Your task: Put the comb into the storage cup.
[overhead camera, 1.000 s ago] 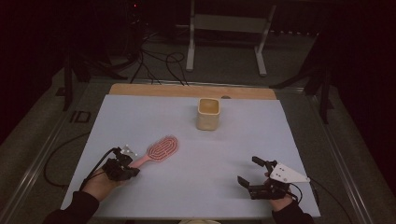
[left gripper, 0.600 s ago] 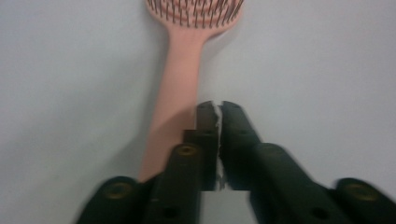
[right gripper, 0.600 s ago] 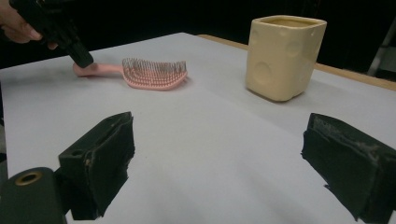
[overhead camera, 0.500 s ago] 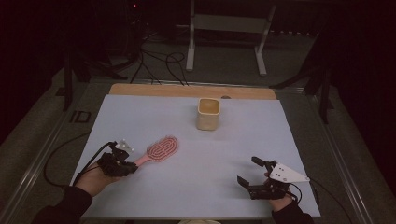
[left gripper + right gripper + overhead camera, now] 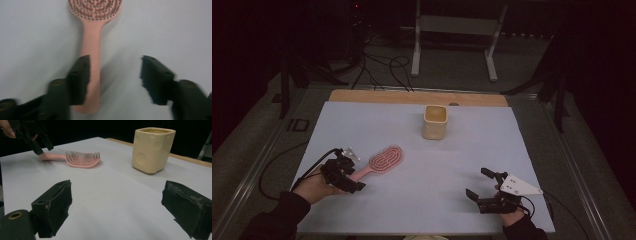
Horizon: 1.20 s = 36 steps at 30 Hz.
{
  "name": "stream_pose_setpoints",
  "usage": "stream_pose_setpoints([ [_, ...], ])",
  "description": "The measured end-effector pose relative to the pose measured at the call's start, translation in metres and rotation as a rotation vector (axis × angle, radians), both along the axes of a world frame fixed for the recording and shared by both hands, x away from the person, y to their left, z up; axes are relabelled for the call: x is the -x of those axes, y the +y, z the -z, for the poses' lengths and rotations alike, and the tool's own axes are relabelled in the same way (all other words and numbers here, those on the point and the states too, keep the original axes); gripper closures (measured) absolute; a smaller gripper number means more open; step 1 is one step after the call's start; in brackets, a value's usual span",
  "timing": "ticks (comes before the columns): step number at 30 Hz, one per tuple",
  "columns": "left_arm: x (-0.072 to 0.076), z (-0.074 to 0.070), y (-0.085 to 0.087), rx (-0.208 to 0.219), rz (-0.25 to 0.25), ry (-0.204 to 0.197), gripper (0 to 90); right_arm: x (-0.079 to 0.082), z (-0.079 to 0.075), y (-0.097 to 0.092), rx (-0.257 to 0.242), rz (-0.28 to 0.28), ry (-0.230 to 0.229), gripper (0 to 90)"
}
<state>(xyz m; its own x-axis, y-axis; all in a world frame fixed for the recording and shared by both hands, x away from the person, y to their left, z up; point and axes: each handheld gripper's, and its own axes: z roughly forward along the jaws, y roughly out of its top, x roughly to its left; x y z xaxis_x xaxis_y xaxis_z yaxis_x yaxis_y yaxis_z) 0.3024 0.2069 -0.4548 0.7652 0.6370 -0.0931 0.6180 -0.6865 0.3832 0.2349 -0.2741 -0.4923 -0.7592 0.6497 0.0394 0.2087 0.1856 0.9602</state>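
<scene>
- The table (image 5: 362, 120) was the biggest thing, with a pale blue-grey sheet over it and a strip of bare wood along the far edge, at 12 o'clock.
- The cream cup (image 5: 435, 122) stood upright a bit past the middle of the table, toward 12 o'clock. It stood well apart from everything else. From the right gripper view it sat at about 1 o'clock (image 5: 152, 150).
- The pink hairbrush (image 5: 381, 161) lay flat on the sheet toward 8 o'clock from the middle. Its bristles faced up. Its round head pointed toward the cup, at about 1 o'clock, and its handle pointed back toward the person.
- The left gripper (image 5: 348, 169) hung over the handle end of the brush, at about 8 o'clock on the table. Its jaws had just been opening and stood wide apart. In the left gripper view (image 5: 115, 75) the handle (image 5: 91, 75) ran under one jaw, closer to that one than the other, and the pads did not squeeze it.
- The right gripper (image 5: 479, 184) rested low at about 5 o'clock, far from the brush and the cup. Its jaws were wide apart with nothing between them but bare sheet (image 5: 115, 202).
</scene>
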Motion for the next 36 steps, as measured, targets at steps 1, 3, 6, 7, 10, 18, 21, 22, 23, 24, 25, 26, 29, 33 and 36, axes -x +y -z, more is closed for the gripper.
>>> stream_pose_setpoints([
  [1,-0.001,0.000,-0.002,-0.007,0.006,0.006,24.0,0.000,0.000,0.000,0.000,0.000,0.000,9.1],
  [3,-0.003,0.001,-0.006,-0.022,0.044,0.043,7.8,0.000,0.000,0.000,-0.001,0.000,-0.005,9.1],
  [6,-0.004,0.001,-0.010,-0.042,0.055,0.053,0.3,0.000,0.000,0.000,-0.001,-0.001,-0.002,9.0],
  [7,-0.005,0.002,-0.013,-0.063,0.063,0.045,0.3,0.000,0.000,0.000,0.002,-0.003,-0.006,9.1],
  [10,-0.007,0.000,-0.018,-0.081,0.089,0.047,0.3,0.000,0.000,0.000,0.001,-0.002,-0.007,9.0],
  [18,-0.020,-0.004,-0.023,-0.119,0.112,0.054,0.3,0.000,0.000,0.000,0.000,0.000,-0.003,9.1],
  [21,-0.024,-0.004,-0.024,-0.130,0.112,0.064,0.4,0.001,-0.001,0.000,0.002,-0.002,-0.007,9.1],
  [22,-0.026,-0.003,-0.024,-0.132,0.116,0.065,0.4,0.000,0.000,0.000,0.000,-0.002,-0.008,9.0],
  [23,-0.026,-0.003,-0.024,-0.132,0.116,0.065,0.4,0.000,0.000,0.000,0.000,-0.002,-0.008,9.0],
  [24,-0.030,-0.002,-0.024,-0.137,0.118,0.074,0.4,0.000,0.000,0.000,0.000,0.000,-0.004,9.1],
  [25,-0.031,-0.002,-0.025,-0.136,0.116,0.078,0.4,0.001,-0.001,0.000,0.001,-0.003,-0.007,9.0],
  [26,-0.033,-0.001,-0.025,-0.142,0.118,0.080,0.4,0.001,-0.001,0.000,0.002,-0.003,-0.008,9.1],
  [29,-0.036,0.000,-0.026,-0.140,0.114,0.088,0.7,0.000,0.000,0.000,0.001,-0.003,-0.006,9.1],
  [33,-0.044,0.005,-0.029,-0.152,0.113,0.098,0.8,0.000,-0.001,0.000,-0.001,-0.002,-0.006,9.0],
  [36,-0.050,0.009,-0.030,-0.156,0.123,0.109,2.2,0.000,0.000,0.000,0.001,-0.002,-0.002,9.1],
])
